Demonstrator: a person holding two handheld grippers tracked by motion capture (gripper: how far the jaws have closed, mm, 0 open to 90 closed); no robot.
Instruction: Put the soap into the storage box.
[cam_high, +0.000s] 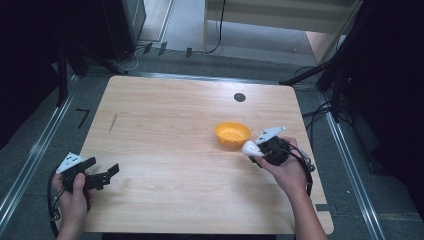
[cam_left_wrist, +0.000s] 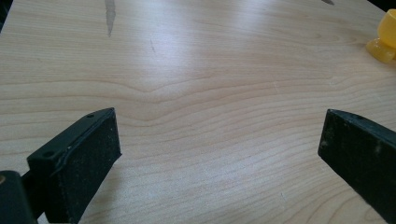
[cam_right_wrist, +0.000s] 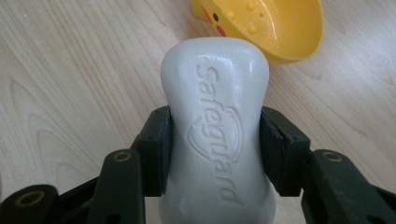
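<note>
- My right tongs (cam_right_wrist: 215, 140) are clamped on a white soap bar (cam_right_wrist: 215, 126), jaws pressing both of its long sides; "safeguard" is embossed on the face turned up.
- In the high view the soap bar (cam_high: 249, 147) sits just beside the yellow bowl (cam_high: 232, 133), on its near-right side, at or just off the rim; I can't tell whether they touch.
- The right gripper view shows the yellow bowl (cam_right_wrist: 275, 28) just beyond the soap's far end, small bumps inside it.
- My left tongs (cam_high: 102, 172) are well apart from the bowl, down by the near-left corner of the table (cam_high: 170, 125).
- Left tongs (cam_left_wrist: 219, 154) gape wide, nothing between the jaws, bare wood under them.
</note>
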